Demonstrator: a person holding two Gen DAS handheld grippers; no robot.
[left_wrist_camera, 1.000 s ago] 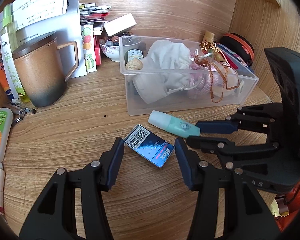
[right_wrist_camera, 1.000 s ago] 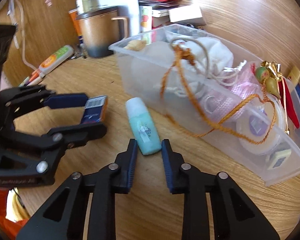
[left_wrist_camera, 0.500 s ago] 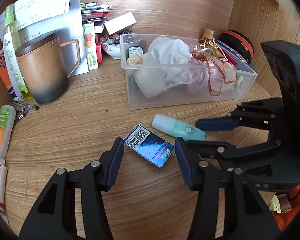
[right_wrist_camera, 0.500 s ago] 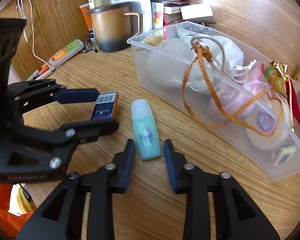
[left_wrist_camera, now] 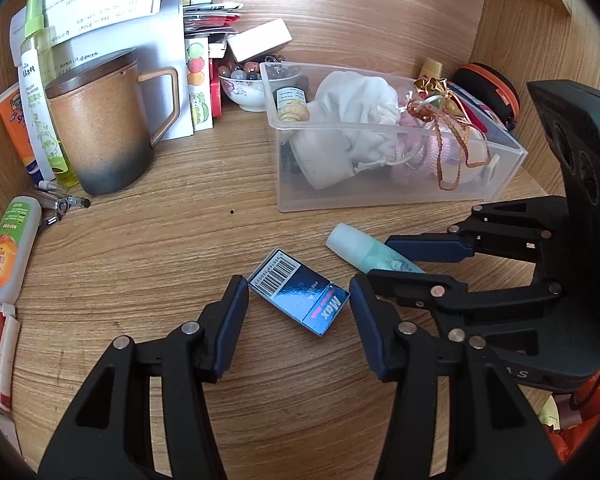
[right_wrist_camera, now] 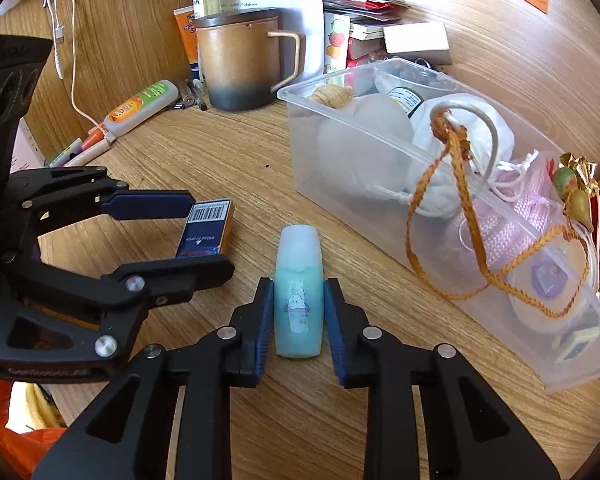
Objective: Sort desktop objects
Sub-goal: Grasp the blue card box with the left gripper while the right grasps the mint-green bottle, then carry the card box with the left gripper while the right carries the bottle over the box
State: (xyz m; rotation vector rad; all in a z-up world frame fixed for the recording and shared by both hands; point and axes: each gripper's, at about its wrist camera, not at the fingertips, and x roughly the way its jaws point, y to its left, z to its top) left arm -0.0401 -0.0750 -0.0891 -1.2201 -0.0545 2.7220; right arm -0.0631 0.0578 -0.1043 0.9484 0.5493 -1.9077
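Small teal bottle [right_wrist_camera: 299, 304] with a pale cap, lying on the wooden desk [right_wrist_camera: 228, 152] just in front of the clear plastic bin [right_wrist_camera: 432, 160]; right gripper [right_wrist_camera: 299, 312] fingers just closed, pads pressed on both sides of it. Blue staple box [left_wrist_camera: 298, 292] with a barcode, flat on the desk beside the bottle, between the left gripper [left_wrist_camera: 298, 300] fingers, spread apart and not pressing it. Farther back: brown mug [left_wrist_camera: 100, 120], papers, small patterned bowl [left_wrist_camera: 246, 90].
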